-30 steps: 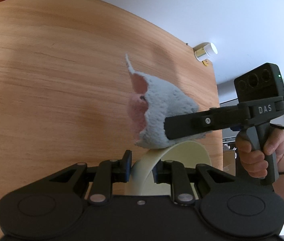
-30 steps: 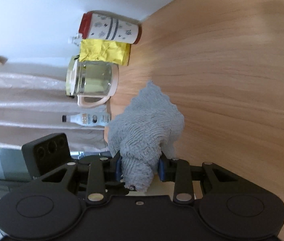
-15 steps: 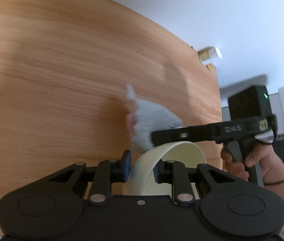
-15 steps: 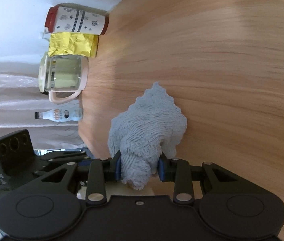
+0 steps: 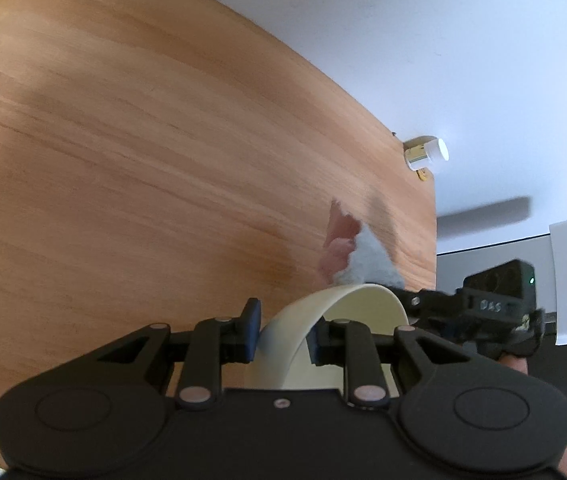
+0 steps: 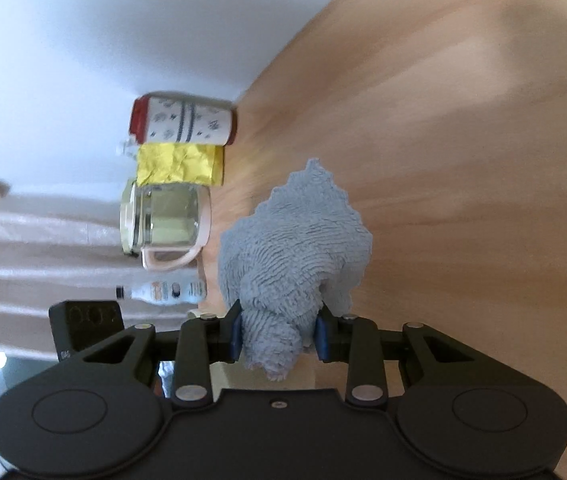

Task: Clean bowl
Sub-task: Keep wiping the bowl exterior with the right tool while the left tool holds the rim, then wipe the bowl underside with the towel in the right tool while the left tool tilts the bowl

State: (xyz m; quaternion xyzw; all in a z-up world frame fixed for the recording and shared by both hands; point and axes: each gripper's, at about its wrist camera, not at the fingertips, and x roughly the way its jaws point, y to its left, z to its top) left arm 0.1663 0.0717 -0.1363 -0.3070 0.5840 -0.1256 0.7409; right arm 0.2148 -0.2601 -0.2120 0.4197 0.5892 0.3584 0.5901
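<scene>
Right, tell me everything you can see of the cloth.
The cloth is a fluffy, ribbed microfibre rag with a zigzag edge, grey-blue on one face and pink on the other. It is bunched, and the right tongs are shut on its gathered end. The loose part fans out forward above the wooden table. In the left view it sits behind the rim of the cream bowl; contact with the rim cannot be told.

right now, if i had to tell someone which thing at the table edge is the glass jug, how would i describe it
Start at the far end of the wooden table in the right wrist view, where a row of items lines the edge. The glass jug stands between the crumpled yellow packet and the small white bottle. It alone is see-through, with a pale pink handle.
</scene>
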